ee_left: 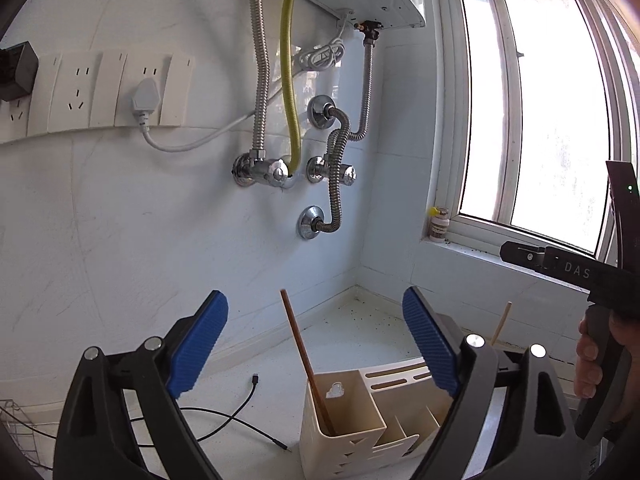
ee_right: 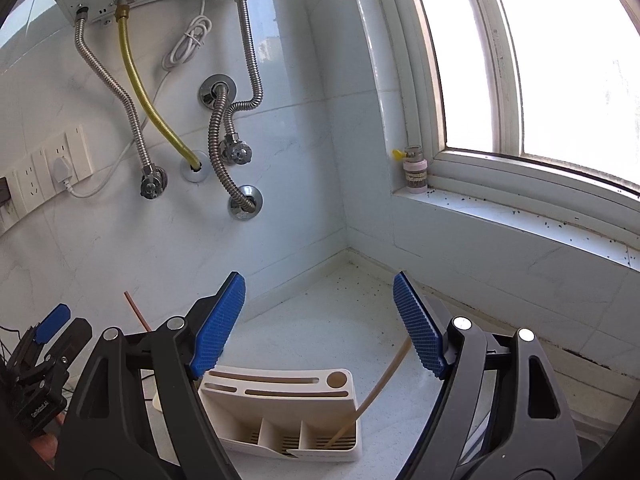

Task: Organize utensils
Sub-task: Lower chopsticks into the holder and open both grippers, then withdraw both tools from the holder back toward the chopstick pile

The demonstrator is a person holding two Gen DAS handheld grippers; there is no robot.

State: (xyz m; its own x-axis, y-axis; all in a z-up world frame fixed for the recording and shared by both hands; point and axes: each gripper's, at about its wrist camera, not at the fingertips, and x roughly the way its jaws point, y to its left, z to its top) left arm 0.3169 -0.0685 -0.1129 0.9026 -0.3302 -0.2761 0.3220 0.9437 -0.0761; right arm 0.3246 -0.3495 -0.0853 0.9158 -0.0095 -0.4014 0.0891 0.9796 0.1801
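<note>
With its blue-padded jaws spread wide and nothing between them, the left gripper [ee_left: 316, 344] hangs above a cream utensil holder [ee_left: 352, 432] at the bottom centre of the left wrist view. A dark brown chopstick [ee_left: 306, 360] stands tilted in the holder's tall left compartment, its tip leaning toward the upper left. A black cable [ee_left: 236, 412] trails across the white counter [ee_left: 352, 340] at lower left. At the right edge, a person's hand [ee_left: 592, 364] grips the handle of the other tool.

Seen from the right wrist, the right gripper [ee_right: 320, 320] is likewise released and empty, poised over the same holder [ee_right: 280, 400] at bottom centre. A pale chopstick [ee_right: 380, 384] leans in the rightmost compartment, slanting up toward the right pad. Behind, at upper left, flexible metal hoses [ee_right: 224, 140] and a yellow hose [ee_right: 148, 92] run down the tiled wall; a bright window [ee_right: 560, 60] fills the upper right.
</note>
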